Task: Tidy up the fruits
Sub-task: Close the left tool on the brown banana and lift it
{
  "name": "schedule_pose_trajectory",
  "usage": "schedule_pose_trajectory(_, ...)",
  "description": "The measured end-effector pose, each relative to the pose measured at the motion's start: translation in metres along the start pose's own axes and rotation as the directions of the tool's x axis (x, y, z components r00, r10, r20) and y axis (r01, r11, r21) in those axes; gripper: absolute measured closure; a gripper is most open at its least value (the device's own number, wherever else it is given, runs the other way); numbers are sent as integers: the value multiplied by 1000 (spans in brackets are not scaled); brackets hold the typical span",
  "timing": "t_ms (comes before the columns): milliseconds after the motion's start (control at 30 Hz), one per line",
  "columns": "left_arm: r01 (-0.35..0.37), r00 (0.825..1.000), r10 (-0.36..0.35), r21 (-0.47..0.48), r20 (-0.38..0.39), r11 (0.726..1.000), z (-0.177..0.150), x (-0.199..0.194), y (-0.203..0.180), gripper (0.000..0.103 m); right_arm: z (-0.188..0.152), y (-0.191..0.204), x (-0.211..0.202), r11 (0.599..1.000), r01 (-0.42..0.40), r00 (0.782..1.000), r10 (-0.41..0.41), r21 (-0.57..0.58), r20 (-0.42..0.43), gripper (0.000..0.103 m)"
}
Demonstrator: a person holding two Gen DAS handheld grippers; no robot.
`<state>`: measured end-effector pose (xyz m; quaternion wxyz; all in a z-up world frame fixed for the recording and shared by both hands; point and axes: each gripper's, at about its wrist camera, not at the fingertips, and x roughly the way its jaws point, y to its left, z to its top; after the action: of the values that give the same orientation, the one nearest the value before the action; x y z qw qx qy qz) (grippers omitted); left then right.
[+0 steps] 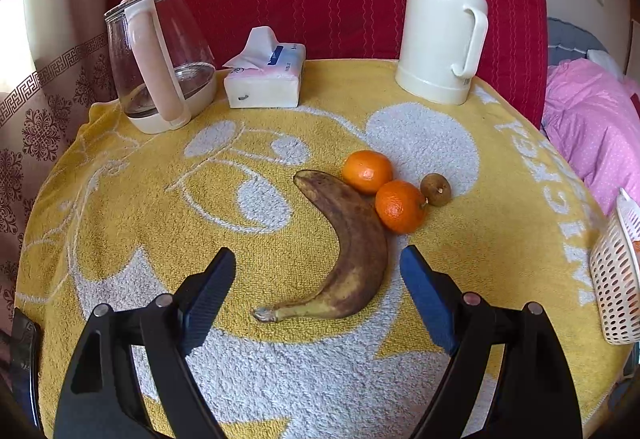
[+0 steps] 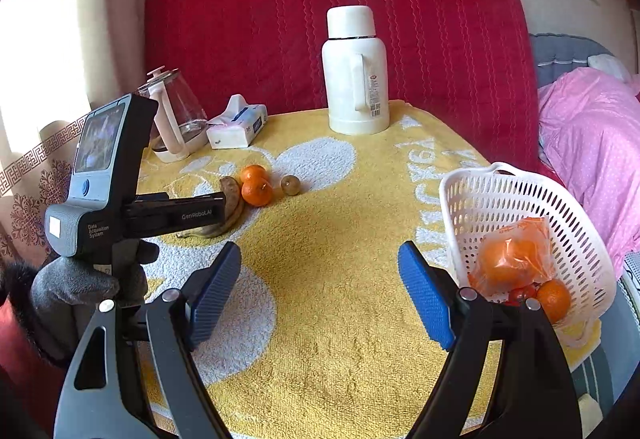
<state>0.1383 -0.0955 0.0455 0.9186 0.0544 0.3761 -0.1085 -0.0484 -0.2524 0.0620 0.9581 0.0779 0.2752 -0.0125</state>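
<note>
A brown-spotted banana [image 1: 352,251] lies on the yellow towel [image 1: 160,219], with two oranges [image 1: 367,171] [image 1: 400,206] and a small brown fruit [image 1: 435,189] just beyond it. My left gripper [image 1: 318,271] is open and empty, its jaws standing either side of the banana's near half, above it. In the right wrist view the same fruits [image 2: 256,191] lie at mid-left, partly behind the left gripper's body [image 2: 120,199]. My right gripper [image 2: 320,267] is open and empty over bare towel. A white basket [image 2: 472,199] at the right holds a bagged orange [image 2: 512,255] and a loose orange [image 2: 554,299].
A glass kettle [image 1: 160,63], a tissue pack [image 1: 264,79] and a white thermos [image 1: 444,27] stand along the table's far edge against a red backing. The basket edge [image 1: 616,279] shows at the right. A pink quilt [image 2: 592,143] lies beyond the table.
</note>
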Motion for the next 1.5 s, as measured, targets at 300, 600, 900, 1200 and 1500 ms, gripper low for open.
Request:
schedule_pose_trajectory(300,76,994,-79,-37,-70,996,0,23,7,19,-9,9,17,999,-34,998,33,-14,-53,21)
schedule_pose_trajectory(600,66,994,-63,32,-87,997,4,41,-9,34,-18,14,27,998,-59,994,57,-23,-98,21)
schedule_pose_trajectory(900,84,993,-80,41,-91,996,4,48,-11,46,-18,15,39,998,-65,990,61,-21,-129,21)
schedule_pose_trajectory(1200,147,986,-144,30,-79,989,-1,37,-7,66,-18,8,46,998,-59,987,59,8,-153,21)
schedule_pose_trajectory(1500,125,992,-124,25,-39,992,-11,14,2,66,-19,5,49,997,-70,984,74,30,-163,21)
